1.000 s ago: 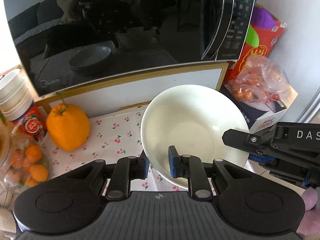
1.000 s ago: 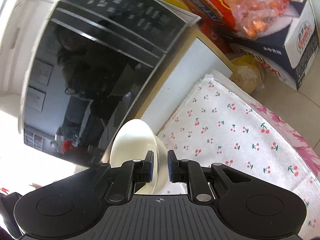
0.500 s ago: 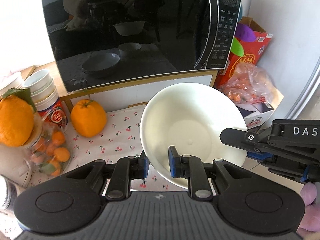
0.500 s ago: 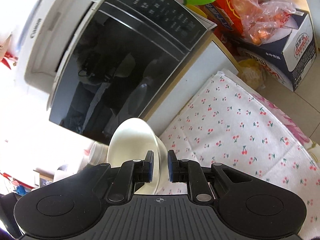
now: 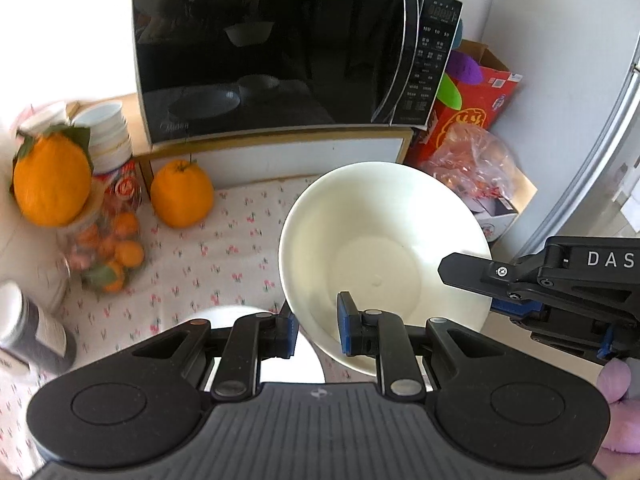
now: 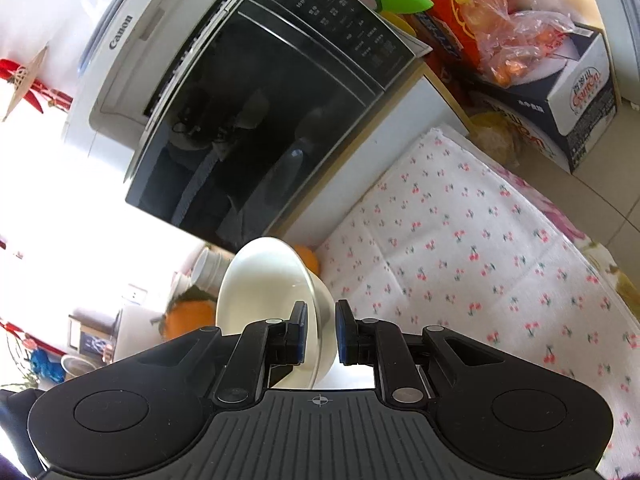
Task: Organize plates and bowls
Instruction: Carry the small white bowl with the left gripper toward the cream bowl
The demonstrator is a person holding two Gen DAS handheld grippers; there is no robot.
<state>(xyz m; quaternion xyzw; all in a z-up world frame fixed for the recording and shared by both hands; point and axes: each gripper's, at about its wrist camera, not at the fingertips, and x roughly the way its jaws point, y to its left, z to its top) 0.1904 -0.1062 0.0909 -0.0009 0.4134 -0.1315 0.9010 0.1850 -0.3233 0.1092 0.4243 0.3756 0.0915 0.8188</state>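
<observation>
Two hand-held grippers, left hand-held gripper (image 5: 318, 330) and right hand-held gripper (image 6: 319, 332), pinch opposite rims of one white bowl (image 5: 384, 256).

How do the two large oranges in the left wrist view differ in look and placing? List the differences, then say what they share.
1. The left orange has green leaves at its top; the orange by the microwave stand has only a bare stem.
2. The left orange sits raised on a bag of small fruit; the other rests on the cherry-print cloth.
Both are bright orange and whole.
</observation>
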